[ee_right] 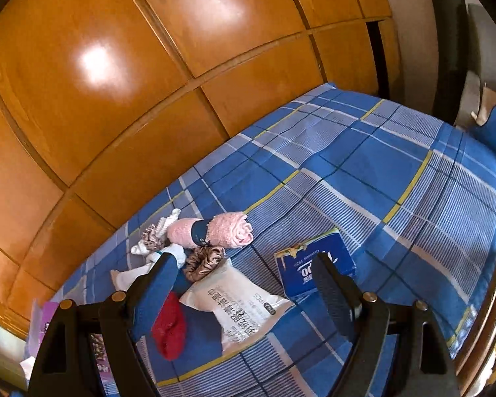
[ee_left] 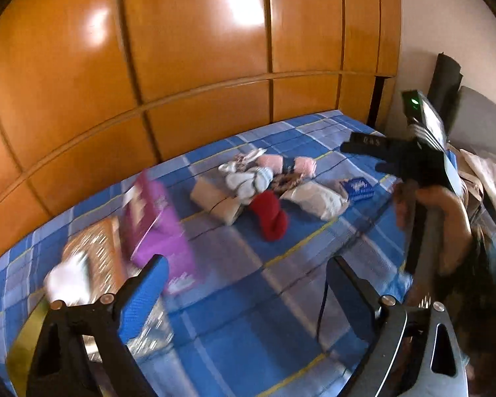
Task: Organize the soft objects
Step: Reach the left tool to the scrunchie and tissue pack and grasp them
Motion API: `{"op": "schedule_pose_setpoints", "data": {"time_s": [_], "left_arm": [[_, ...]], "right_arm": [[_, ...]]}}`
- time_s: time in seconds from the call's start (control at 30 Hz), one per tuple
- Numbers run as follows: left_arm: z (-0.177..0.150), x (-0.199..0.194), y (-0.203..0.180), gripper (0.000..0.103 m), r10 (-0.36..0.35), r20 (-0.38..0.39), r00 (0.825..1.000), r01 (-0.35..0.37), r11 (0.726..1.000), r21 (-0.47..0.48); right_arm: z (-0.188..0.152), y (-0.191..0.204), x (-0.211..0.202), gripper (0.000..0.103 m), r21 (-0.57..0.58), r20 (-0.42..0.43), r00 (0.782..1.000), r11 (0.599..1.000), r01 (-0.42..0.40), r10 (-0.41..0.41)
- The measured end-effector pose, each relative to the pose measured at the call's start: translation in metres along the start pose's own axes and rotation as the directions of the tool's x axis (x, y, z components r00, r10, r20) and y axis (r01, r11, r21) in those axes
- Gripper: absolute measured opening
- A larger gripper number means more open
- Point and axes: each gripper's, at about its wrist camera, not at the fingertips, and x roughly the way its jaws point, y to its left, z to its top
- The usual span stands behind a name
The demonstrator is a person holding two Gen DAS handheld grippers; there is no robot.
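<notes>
We see the soft pile mid-bed on the blue plaid bed [ee_right: 363, 165]: a rolled pink towel [ee_right: 215, 228], white socks [ee_left: 248, 180], a brown scrunchie [ee_right: 203, 261], a red sock [ee_right: 170, 326] and a white wipes pack [ee_right: 238, 304]. Our left tongs [ee_left: 248, 284] and right tongs [ee_right: 248, 291] both gape apart, gripping nothing.

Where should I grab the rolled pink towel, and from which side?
Grip the pink towel roll across its fluffy body on the spiral-end side of the dark band, coming from above. That end lies clear; the scrunchie and white socks crowd the other side.
</notes>
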Motion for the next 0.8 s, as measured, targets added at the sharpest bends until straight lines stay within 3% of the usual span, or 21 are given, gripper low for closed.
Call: {"op": "schedule_pose_setpoints", "data": {"time_s": [0.13,0.3,0.4,0.5,0.67,0.8], "left_arm": [[0.041,0.038,-0.007,0.091,-0.004,-0.026,1.0,0.004,1.0,-0.009],[0.086,0.108,0.012,0.07,0.012,-0.108,0.994,-0.023,0.995,-0.101],[0.099,0.148,0.026,0.059,0.064,-0.157,0.986,-0.086,0.987,-0.134],[0.111,0.186,0.029,0.057,0.131,-0.187,0.974,-0.149,0.985,-0.087],[0.125,0.238,0.011,0.058,0.251,-0.213,0.944,-0.232,0.967,0.109],[0.135,0.275,0.004,0.058,0.262,-0.221,0.939,-0.215,0.952,0.216]], "right_arm": [[0.001,-0.006,0.001,0.085,0.036,0.001,1.0,0.999,-0.028,0.028],[0.002,-0.013,0.002,0.085,0.081,-0.015,0.998,0.995,-0.061,0.063],[0.002,-0.014,0.003,0.085,0.094,-0.023,0.996,0.992,-0.082,0.084],[0.001,-0.013,0.006,0.085,0.095,-0.038,0.994,0.99,-0.102,0.106],[0.0,-0.012,0.009,0.085,0.092,-0.057,0.989,0.987,-0.132,0.138],[0.0,-0.011,0.011,0.085,0.092,-0.072,0.986,0.985,-0.146,0.153]]}}
